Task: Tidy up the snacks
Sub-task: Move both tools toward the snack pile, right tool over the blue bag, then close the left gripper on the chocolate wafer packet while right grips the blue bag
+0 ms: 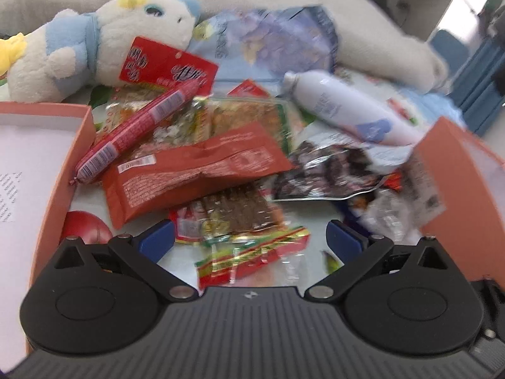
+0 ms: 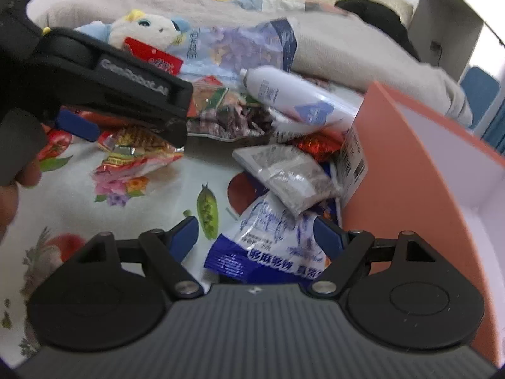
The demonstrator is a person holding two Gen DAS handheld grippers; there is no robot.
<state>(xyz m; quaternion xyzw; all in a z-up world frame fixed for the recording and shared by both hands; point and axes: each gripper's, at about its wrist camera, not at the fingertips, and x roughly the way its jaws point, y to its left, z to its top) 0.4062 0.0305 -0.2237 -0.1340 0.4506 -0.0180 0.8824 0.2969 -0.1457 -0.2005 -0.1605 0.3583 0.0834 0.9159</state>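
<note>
In the left wrist view the left gripper [image 1: 249,241] fills the bottom of the frame with its blue fingers [image 1: 157,238] spread wide and nothing pressed between them; a red and green candy packet [image 1: 252,257] lies on the surface just below and between them. Above it, at the frame's centre, the snacks sit in a loose heap: a large red pouch [image 1: 195,170], a red sausage stick [image 1: 139,134] slanting up from the left, a clear pack of brown pieces [image 1: 233,211], a dark crinkled bag [image 1: 328,170] to the right, and a white tube-shaped pack [image 1: 350,110] at the upper right. A plush toy [image 1: 94,47] lies at the upper left with a red card packet [image 1: 167,66] against it. One orange box [image 1: 79,145] stands at the left edge, another orange box wall [image 1: 442,177] at the right.

In the right wrist view the right gripper [image 2: 255,237] is also wide open, empty, its fingers either side of a blue and white bag [image 2: 268,246] that lies on the fruit-printed cloth [image 2: 157,195] without being pinched. A grey foil packet [image 2: 284,173] rests just above that bag, touching the orange box at the right. The left gripper reaches in from the upper left, held by a hand [image 2: 12,189] at the left edge
</note>
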